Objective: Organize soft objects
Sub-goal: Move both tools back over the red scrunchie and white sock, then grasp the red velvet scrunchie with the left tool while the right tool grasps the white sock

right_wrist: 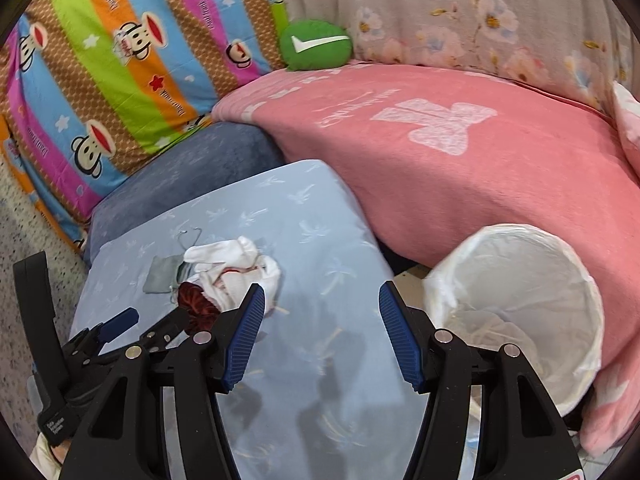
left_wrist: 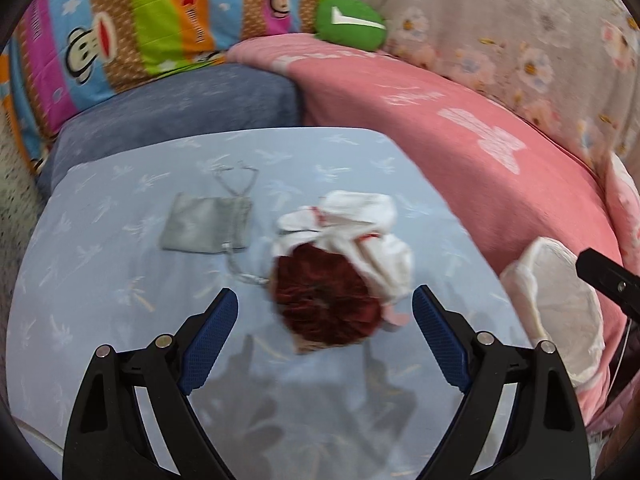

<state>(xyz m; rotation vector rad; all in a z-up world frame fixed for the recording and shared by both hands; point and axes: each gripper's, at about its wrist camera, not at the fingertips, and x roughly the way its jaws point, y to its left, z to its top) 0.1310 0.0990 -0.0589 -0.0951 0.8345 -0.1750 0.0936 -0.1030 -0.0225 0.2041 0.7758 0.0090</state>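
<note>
A: Soft items?
B: Dark red scrunchie point(left_wrist: 326, 300), white socks point(left_wrist: 360, 232), grey pouch point(left_wrist: 204, 226), all on light blue cushion point(left_wrist: 100, 280).
A: Grippers?
B: Left gripper point(left_wrist: 325, 312), right gripper point(right_wrist: 322, 320): fingers spread, empty. White-lined bin point(right_wrist: 520, 300) beside cushion.

Motion blur smears the dark red scrunchie point(left_wrist: 326, 300) and the white cloth point(left_wrist: 360, 228) at frame centre in the left wrist view. The white-lined basket point(left_wrist: 560, 312) is cut off behind a black gripper part at the right edge. In the right wrist view, the basket's contents point(right_wrist: 488, 328) are indistinct.
</note>
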